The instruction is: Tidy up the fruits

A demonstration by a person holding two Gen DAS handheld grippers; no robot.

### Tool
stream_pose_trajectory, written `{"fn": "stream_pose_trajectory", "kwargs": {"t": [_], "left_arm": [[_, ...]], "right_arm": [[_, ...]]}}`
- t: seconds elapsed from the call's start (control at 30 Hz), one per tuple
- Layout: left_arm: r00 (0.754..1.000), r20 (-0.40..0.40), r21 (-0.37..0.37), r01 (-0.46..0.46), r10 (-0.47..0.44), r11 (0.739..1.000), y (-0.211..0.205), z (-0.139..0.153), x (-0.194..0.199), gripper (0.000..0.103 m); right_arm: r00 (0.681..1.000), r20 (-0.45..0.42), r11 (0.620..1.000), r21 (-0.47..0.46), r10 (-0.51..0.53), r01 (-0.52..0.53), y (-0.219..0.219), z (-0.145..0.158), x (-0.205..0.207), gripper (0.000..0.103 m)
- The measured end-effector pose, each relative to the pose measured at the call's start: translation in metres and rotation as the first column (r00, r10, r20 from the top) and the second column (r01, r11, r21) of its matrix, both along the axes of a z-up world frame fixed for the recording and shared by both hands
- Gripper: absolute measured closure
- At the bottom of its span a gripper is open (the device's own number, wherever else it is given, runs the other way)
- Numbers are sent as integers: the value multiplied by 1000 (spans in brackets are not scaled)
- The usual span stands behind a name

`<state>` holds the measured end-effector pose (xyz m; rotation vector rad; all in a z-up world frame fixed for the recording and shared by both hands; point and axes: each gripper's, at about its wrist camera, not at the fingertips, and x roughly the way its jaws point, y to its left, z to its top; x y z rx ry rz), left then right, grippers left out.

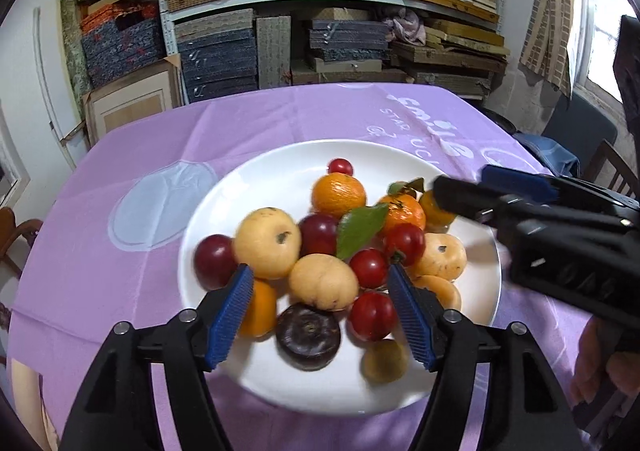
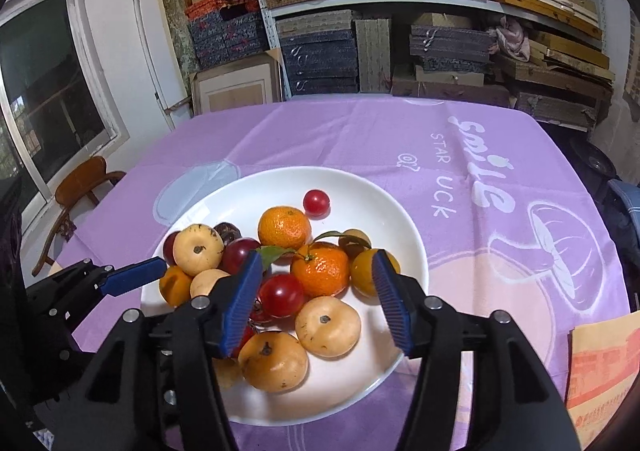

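A white plate [image 1: 256, 187] [image 2: 400, 227] on the purple tablecloth holds a pile of fruit: tangerines [image 1: 338, 189] [image 2: 321, 270], several pale yellow fruits [image 1: 267, 237] [image 2: 327, 326], red plums [image 1: 404, 243] [image 2: 281, 294] and a dark purple fruit [image 1: 308, 336]. My left gripper [image 1: 320, 291] is open and empty, its jaws standing over a yellow fruit [image 1: 323, 281] at the plate's near side. My right gripper [image 2: 316, 275] is open and empty above the leafy tangerine and a red plum. It also shows in the left wrist view [image 1: 496, 187] at the plate's right rim.
The table [image 2: 460, 119] carries a purple cloth with white print. A brown envelope [image 2: 604, 367] lies at its right edge. Shelves of stacked boxes [image 2: 400, 31] stand behind. A wooden chair [image 2: 80, 187] stands left, another chair [image 1: 612, 171] right.
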<state>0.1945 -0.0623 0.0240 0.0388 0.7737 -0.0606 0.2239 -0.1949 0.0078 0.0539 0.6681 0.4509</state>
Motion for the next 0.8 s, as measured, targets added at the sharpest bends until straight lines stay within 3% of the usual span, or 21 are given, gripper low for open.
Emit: {"fn": "stream_pose_trajectory", "kwargs": {"t": [0.17,0.3,0.47,0.6,0.8], "left_arm": [[993,77,10,-87,86,996,29,28,-38,15],[978,123,16,-171,168,985,50,39,-79,4],[962,116,10,-249,246,969,71,26,-127,3],[956,51,-16,-288,288,957,84,0,-153,3],[965,-11,-8,-263,263,965,82,-28,-157,3]], "right_arm": [[992,109,996,69,-66,58,-29,32,-46,11],[983,151,992,84,-107,95,-45,39,-90,4],[986,111,991,47,-127,123,-51,6,-135,4],[992,39,993,-8,-118,119,-46,-33,-156,4],[995,16,992,-69,-103,104,-32,-60,-164,4]]}}
